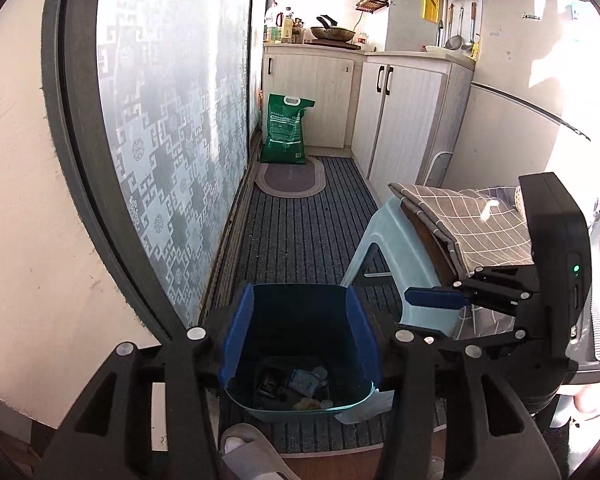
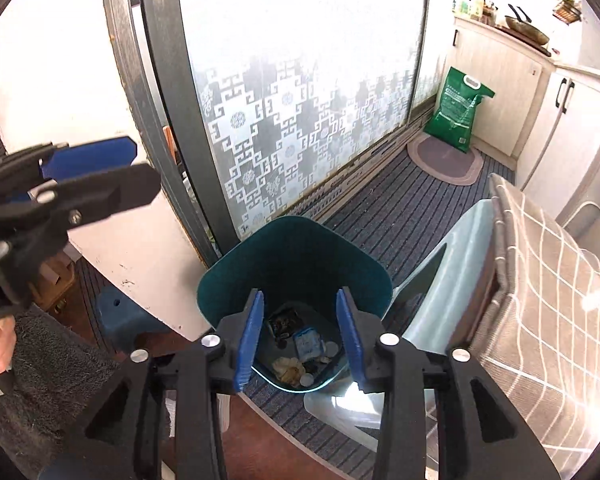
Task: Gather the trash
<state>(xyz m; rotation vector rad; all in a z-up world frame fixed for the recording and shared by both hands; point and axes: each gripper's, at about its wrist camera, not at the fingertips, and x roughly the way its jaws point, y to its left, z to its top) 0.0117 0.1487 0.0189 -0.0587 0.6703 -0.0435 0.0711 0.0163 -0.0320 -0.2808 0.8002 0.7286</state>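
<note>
Fingers on both grippers are spread apart with nothing between them: the left gripper (image 1: pixel 300 332) and the right gripper (image 2: pixel 302 336) both hang over the teal trash bin (image 2: pixel 296 256), blue pads framing its mouth. The bin sits on the striped floor mat (image 1: pixel 300 216) right by the frosted sliding door (image 1: pixel 172 128), near that edge of the mat, with a pale plastic stool (image 1: pixel 384 248) just beside it on the other side. It lies straight below and slightly ahead of both sets of fingers; I'd say neither hand is clearly nearer. The bin is squarish with rounded corners, upright and open at the top. At the bottom there's a small pile of trash (image 2: pixel 300 348): a light blue wrapper, a dark packet, some pale round bits and crumpled brownish scraps. I'd guess the dropping part is mostly done here
</note>
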